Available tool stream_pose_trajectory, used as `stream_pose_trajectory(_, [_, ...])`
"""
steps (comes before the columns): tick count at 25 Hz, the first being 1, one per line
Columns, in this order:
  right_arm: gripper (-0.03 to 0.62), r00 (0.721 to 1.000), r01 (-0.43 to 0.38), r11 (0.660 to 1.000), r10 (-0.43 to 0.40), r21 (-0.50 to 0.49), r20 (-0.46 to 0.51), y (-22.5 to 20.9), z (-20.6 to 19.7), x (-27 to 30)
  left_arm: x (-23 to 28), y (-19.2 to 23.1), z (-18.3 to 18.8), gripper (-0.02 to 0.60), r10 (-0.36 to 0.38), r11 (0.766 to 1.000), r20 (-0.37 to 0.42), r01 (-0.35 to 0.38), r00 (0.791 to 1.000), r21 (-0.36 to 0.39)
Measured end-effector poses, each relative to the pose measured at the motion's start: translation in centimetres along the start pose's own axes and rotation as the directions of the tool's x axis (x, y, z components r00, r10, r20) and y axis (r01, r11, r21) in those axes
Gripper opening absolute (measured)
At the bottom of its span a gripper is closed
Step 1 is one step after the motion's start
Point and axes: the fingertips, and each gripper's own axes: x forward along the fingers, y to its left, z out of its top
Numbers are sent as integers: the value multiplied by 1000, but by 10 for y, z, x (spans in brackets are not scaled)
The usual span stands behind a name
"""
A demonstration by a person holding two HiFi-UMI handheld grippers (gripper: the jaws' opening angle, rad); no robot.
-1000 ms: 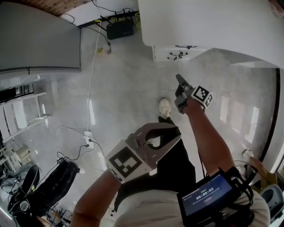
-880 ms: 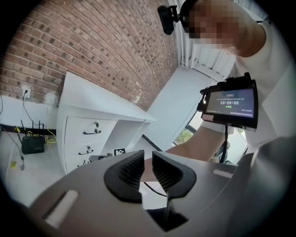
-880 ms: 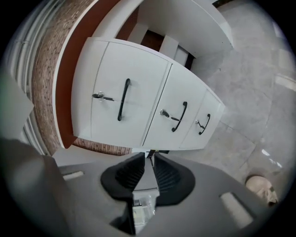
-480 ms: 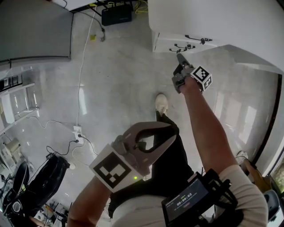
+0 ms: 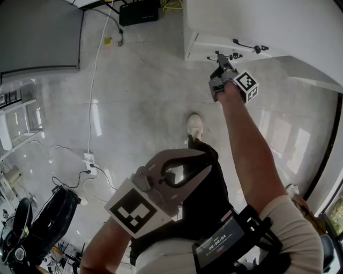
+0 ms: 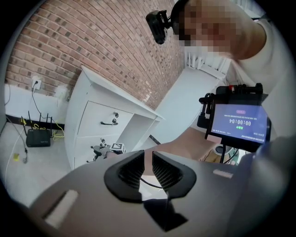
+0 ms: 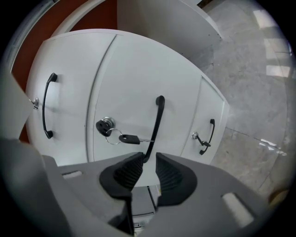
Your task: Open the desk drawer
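Note:
A white drawer unit (image 5: 206, 43) with black handles stands under the desk at the top of the head view. My right gripper (image 5: 221, 60) is held out on a straight arm right in front of it. In the right gripper view three drawer fronts fill the frame. The middle drawer's black handle (image 7: 157, 122) runs down to my right gripper (image 7: 149, 162), whose jaws are open by a narrow gap, with the handle's lower end just beyond the tips. A key (image 7: 129, 138) hangs in the lock (image 7: 104, 124). My left gripper (image 5: 210, 159) hangs by my body, open by a slit, holding nothing.
A black router box (image 5: 138, 10) and cables lie on the floor left of the drawers. A power strip (image 5: 88, 159) and a black bag (image 5: 43, 225) are at lower left. A grey cabinet (image 5: 37, 37) is at upper left. A shoe (image 5: 195, 127) stands on the pale tiled floor.
My right gripper has moved forward to the drawer unit and now sits at its handles. The left gripper has stayed by my body.

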Motion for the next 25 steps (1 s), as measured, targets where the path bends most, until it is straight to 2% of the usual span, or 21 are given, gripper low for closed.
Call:
stream_pose_trajectory(6, [59, 994, -38, 996, 30, 78, 102, -5, 22, 1, 6, 1, -6, 58, -17, 1000, -18, 17, 1000, -5])
stream_pose_trajectory(16, [28, 994, -79, 991, 70, 110, 84, -3, 23, 0, 19, 4, 0, 58, -39, 999, -9, 39, 999, -19])
stream_pose_trajectory(25, [26, 994, -87, 988, 79, 127, 72, -16, 10, -34, 28, -15, -2, 58, -78, 997, -37, 77, 996, -23])
